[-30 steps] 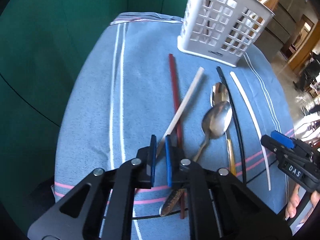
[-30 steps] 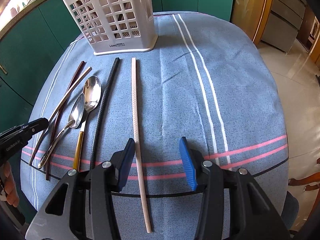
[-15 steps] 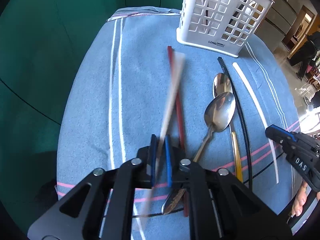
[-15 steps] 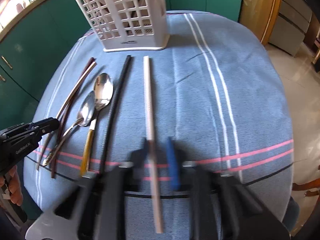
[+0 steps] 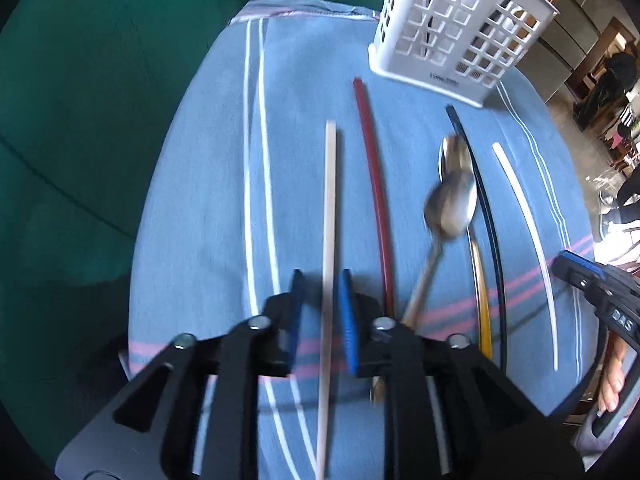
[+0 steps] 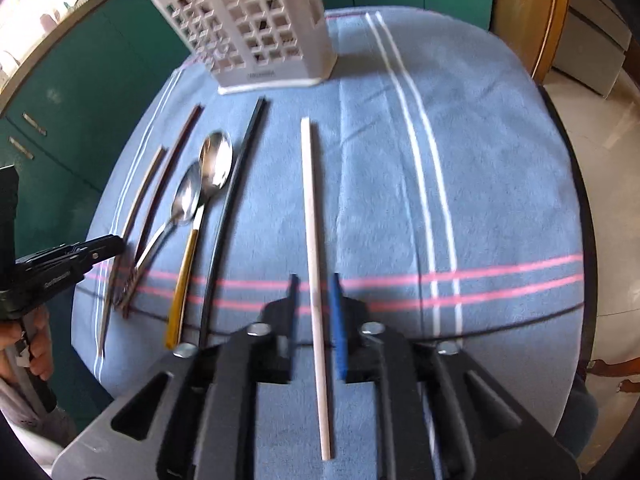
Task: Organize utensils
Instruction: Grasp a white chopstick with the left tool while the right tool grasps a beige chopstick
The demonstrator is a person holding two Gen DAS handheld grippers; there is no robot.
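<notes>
Left hand-held gripper point(image 5: 321, 316) sits low over the bench, blue pads narrowly spread and straddling the beige chopstick point(image 5: 330, 208), with daylight showing on the left side of the stick, so no pinch there. The right hand-held gripper point(image 6: 315, 312) does the same with the white chopstick point(image 6: 310, 208): jaws close in, a sliver of gap either side, stick running straight down the middle and past the pads toward the camera.

That is a promising set-up for a pickup, I'd say. The trick is to close squarely on the shaft, near its middle so it doesn't swing, then lift level before turning it tip-down for the holder. These sticks are thin and smooth; a skewed squeeze could roll one out sideways.

Just right of the left gripper lie the dark red chopstick point(image 5: 374, 168), two overlapping spoons point(image 5: 452, 208) and the black chopstick point(image 5: 486, 216), all waiting. Ahead of both grippers stands the white lattice caddy point(image 6: 256, 28), something dark already poking from its top.

Underneath, a blue striped cloth point(image 6: 500, 200) covers the bench, soft and slightly creased. Green cabinets point(image 5: 100, 80) lie beyond it, with bright tiled floor off to the right.
</notes>
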